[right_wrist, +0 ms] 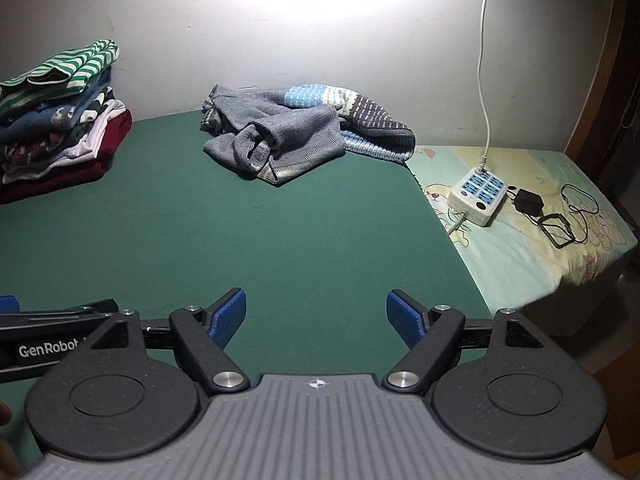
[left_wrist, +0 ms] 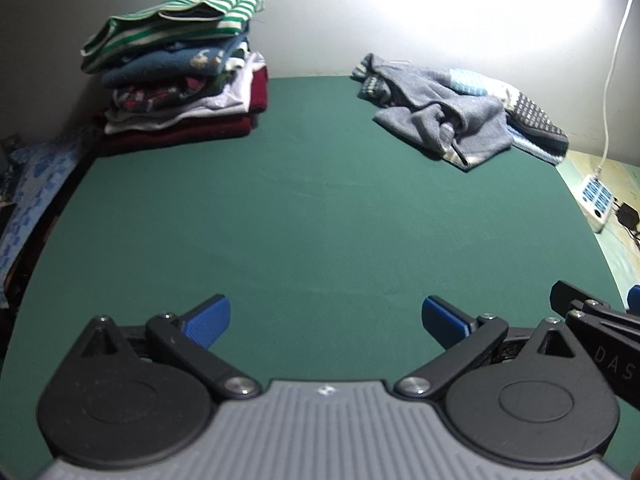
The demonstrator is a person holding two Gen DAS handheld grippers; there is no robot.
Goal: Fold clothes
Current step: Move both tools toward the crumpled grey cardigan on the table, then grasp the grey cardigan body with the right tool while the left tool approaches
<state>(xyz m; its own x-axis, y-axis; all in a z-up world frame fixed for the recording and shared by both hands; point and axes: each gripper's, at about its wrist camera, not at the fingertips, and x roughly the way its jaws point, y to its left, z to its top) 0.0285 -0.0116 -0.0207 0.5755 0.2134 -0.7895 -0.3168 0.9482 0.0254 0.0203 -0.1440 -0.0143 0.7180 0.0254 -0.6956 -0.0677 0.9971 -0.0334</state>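
Observation:
A crumpled grey knit sweater (left_wrist: pixel 444 120) (right_wrist: pixel 280 140) lies at the far side of the green table (left_wrist: pixel 300 220) (right_wrist: pixel 240 232), with a blue and white striped knit under it. A stack of folded clothes (left_wrist: pixel 180 76) (right_wrist: pixel 56 120), topped by a green-and-white striped shirt, stands at the far left. My left gripper (left_wrist: pixel 326 318) hovers open over the near part of the table, nothing between its blue pads. My right gripper (right_wrist: pixel 316 316) is open too, empty, over the near right of the table. Each gripper shows at the edge of the other's view.
To the right of the table lies a pale printed sheet (right_wrist: pixel 540 216) bearing a white power strip (right_wrist: pixel 478 192) (left_wrist: pixel 598 200), a black adapter (right_wrist: pixel 528 202) and thin cables. A white cord (right_wrist: pixel 486 60) runs up the wall. Blue patterned fabric (left_wrist: pixel 32 200) lies off the table's left edge.

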